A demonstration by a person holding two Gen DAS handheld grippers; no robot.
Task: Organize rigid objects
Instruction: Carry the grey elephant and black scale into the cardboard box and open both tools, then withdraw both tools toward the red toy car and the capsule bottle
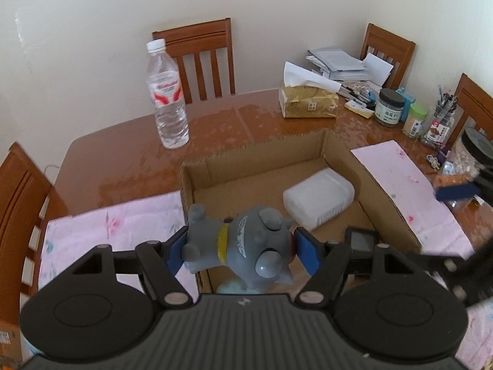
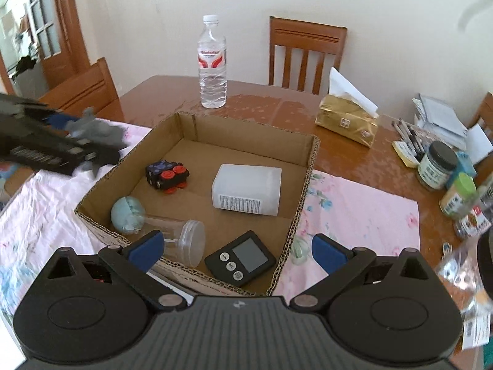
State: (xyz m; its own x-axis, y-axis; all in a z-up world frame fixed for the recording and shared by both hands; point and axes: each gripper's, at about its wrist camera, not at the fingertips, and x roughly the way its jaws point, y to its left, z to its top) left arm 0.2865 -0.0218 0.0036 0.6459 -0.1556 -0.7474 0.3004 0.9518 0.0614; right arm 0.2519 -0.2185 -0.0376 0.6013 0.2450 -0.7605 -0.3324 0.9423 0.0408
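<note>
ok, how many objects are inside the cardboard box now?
5: white plastic container at centre, black toy car back-left, pale-blue ball and clear jar front-left, black digital timer front. More may hide behind the near wall.

light: soft, even daylight, source unclear | glare: pale sheen on far table (image 2: 265, 104) | shadows: faint | blur: left gripper (image 2: 92, 141) smeared, right edge clutter perhaps out of focus | distortion: fisheye, dark corners
</note>
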